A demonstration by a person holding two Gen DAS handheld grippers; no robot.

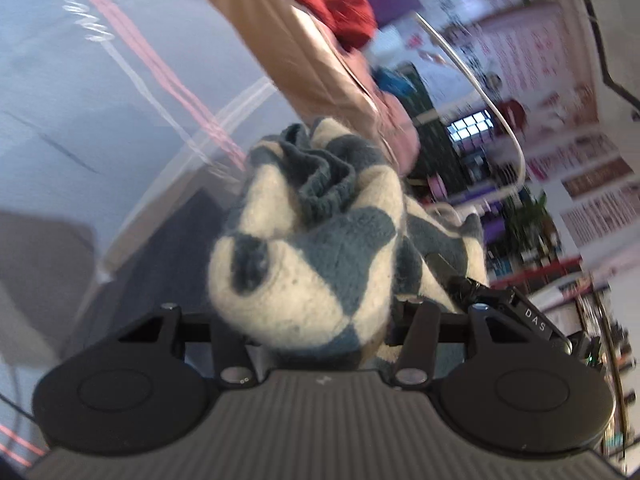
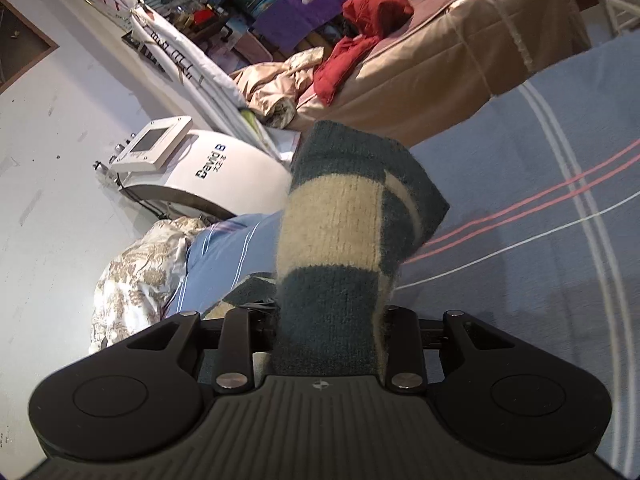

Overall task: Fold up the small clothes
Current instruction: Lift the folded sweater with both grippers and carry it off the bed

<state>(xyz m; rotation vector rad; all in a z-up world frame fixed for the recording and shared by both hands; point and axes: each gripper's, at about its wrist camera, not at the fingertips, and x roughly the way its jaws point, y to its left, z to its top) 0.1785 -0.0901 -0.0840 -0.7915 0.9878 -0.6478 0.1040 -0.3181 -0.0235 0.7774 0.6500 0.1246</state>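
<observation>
A teal and cream checked knit sock fills the middle of both views. In the left wrist view the sock (image 1: pixel 308 248) is bunched up, its ribbed cuff crumpled on top, and it covers my left gripper (image 1: pixel 320 320), whose fingers are hidden; it looks shut on the sock. In the right wrist view the sock (image 2: pixel 344 240) stands up from my right gripper (image 2: pixel 328 328), which is shut on it with the fingers hidden by the knit. The sock is held above a blue bedsheet (image 2: pixel 540 280) with pink and white stripes.
A beige quilted bed (image 2: pixel 440 72) with a red garment (image 2: pixel 360 40) lies beyond the sheet. A white machine (image 2: pixel 192 168) stands at the left by a floral pillow (image 2: pixel 136 272). The other gripper's black body (image 1: pixel 500 300) shows behind the sock.
</observation>
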